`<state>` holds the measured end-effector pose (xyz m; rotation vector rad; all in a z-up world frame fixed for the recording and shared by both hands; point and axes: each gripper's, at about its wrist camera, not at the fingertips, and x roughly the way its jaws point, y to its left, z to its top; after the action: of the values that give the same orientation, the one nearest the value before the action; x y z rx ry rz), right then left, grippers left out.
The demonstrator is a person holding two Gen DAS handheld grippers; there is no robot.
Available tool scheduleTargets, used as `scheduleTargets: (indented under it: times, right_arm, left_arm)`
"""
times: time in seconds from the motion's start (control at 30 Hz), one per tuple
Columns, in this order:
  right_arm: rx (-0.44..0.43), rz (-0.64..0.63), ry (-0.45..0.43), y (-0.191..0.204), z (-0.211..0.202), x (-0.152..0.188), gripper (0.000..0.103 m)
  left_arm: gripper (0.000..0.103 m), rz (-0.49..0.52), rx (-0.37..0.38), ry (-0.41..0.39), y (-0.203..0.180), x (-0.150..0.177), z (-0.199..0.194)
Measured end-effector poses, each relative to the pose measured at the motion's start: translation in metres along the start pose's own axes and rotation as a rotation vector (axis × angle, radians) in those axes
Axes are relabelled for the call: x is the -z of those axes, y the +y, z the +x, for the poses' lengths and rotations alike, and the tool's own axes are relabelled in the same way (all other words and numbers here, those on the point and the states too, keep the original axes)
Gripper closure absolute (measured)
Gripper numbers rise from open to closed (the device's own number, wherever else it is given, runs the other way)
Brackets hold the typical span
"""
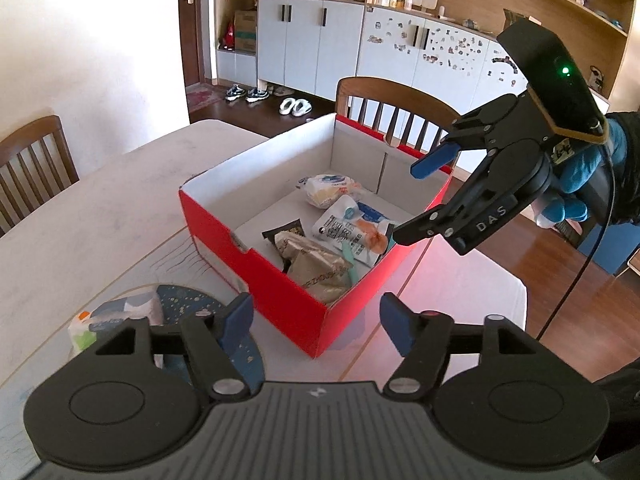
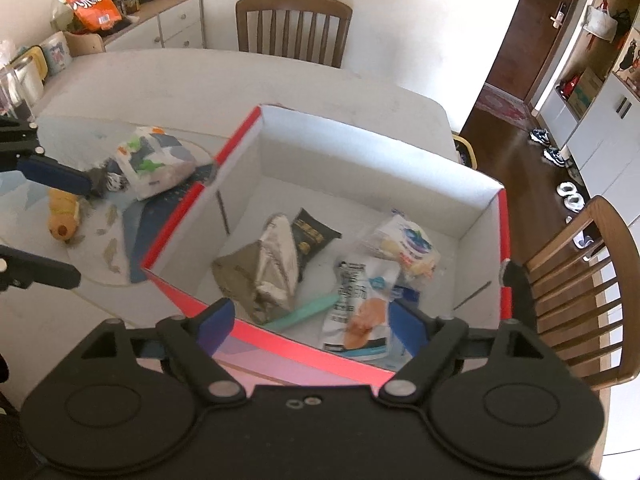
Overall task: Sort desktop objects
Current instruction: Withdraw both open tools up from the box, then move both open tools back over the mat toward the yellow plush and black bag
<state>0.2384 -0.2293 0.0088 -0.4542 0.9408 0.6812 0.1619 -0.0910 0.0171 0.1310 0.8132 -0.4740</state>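
The left wrist view looks forward and down from just above the table [image 1: 100,200], close to one corner of the red box [image 1: 256,280], facing a wall of white cupboards [image 1: 312,40], with the right gripper [image 1: 408,200] hanging over the box's far side. The right wrist view looks steeply down from just above the opposite rim of the red box [image 2: 304,350], facing a chair [image 2: 292,20] and sideboard, with the left gripper [image 2: 60,220] at its left edge. Both share the box interior with its snack packets [image 1: 320,256] and the tissue pack [image 2: 154,160] beside the box.
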Motion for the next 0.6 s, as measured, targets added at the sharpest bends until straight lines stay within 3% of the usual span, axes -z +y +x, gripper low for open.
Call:
scheduleTargets:
  times: [0.13,0.2,0.33,0.47,0.6]
  right_arm:
    - [-0.010,0.015,-0.019,0.016,-0.005,-0.003,0.011]
    - [-0.011,0.017,-0.025,0.025,-0.007,-0.005,0.010]
    - [-0.016,0.021,-0.034,0.047,-0.008,-0.010,0.010]
    - [-0.020,0.024,-0.048,0.069,-0.008,-0.016,0.009]
    - [-0.028,0.023,-0.049,0.088,-0.005,-0.021,0.009]
  left_arm:
    - [0.027,0.005,-0.005,-0.006,0.008,0.010,-0.008]
    - [0.018,-0.001,-0.001,-0.011,0.014,0.015,-0.013]
    - [0.016,-0.018,-0.009,-0.018,0.026,0.026,-0.021]
    - [0.003,-0.038,-0.013,-0.025,0.041,0.039,-0.031]
    - [0.003,-0.060,-0.019,-0.029,0.055,0.051,-0.040]
